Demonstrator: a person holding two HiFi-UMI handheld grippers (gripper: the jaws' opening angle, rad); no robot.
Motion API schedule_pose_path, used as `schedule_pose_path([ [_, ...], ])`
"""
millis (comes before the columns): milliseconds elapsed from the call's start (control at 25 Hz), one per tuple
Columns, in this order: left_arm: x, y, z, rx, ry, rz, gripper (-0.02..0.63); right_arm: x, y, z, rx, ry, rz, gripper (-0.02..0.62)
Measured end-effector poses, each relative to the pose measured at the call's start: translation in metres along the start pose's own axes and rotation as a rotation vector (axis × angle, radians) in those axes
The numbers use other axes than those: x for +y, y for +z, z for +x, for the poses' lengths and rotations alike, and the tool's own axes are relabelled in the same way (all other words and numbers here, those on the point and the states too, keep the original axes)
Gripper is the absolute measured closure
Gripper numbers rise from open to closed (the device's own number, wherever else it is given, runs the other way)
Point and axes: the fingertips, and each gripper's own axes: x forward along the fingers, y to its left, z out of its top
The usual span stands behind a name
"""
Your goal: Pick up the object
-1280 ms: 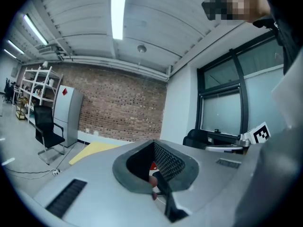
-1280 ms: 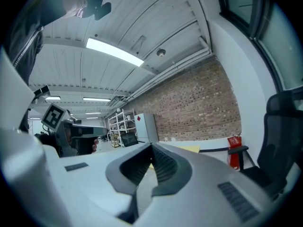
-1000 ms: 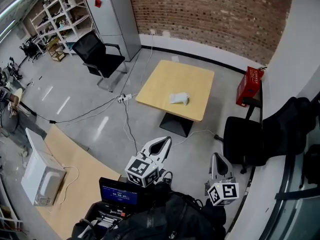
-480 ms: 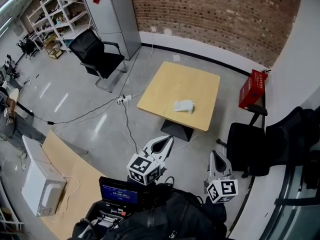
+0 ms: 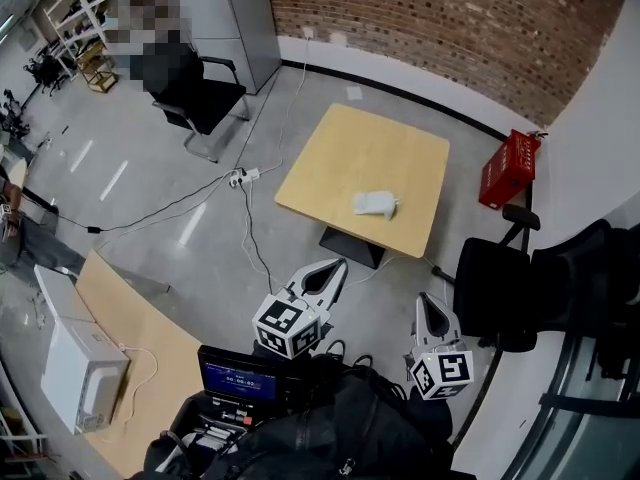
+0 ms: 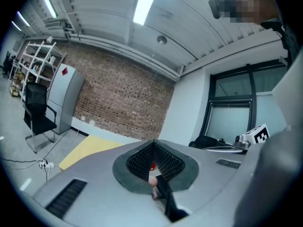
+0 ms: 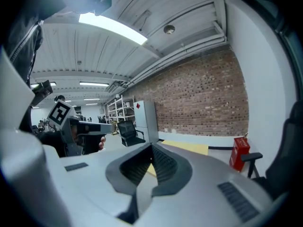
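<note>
Since a second earlier, the wooden table [image 5: 335, 153] had drawn closer in the head view and shifted a little right, and the white object [image 5: 375, 204] on it looked larger. Both tools stayed low at the bottom of that view, pointing towards the table.

The white object lay on the tabletop near its near right edge, well apart from both tools. It was too small to tell what it was; it looked soft and crumpled.

The left gripper [image 5: 340, 261] had its jaws closed tip to tip with nothing between them. The right gripper [image 5: 432, 296] was closed as well and empty.

Several things could have gone wrong from there. A cable [image 5: 252, 243] trailed across the floor between the person and the table, so a foot might catch it. A black office chair [image 5: 498, 286] stood just beside the table on the right, where the right gripper could knock it on the way in. With both sets of jaws closed, a reach without opening them first would only nudge the object, and so near the edge it might slide off onto the floor.
</note>
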Motion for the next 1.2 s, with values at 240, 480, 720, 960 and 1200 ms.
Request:
schedule_pose_path([
  [240,0.016,-0.005,0.004,0.013,0.048,-0.040,0.607,-0.004,-0.004,0.018,0.041,0.034,0.010,0.591],
  [480,0.034,0.000,0.012,0.009,0.117,-0.049,0.607,-0.006,0.004,0.054,0.048,0.115,-0.027,0.591],
  [720,0.044,0.011,0.042,0.011,0.154,-0.036,0.607,-0.031,0.011,0.085,0.052,0.156,-0.027,0.591],
  [960,0.046,0.009,0.077,0.035,0.169,-0.029,0.607,-0.066,0.007,0.108,0.067,0.160,-0.016,0.591],
  [1200,0.052,-0.010,0.107,0.098,0.204,-0.034,0.607,-0.092,-0.017,0.138,0.126,0.198,-0.006,0.591],
])
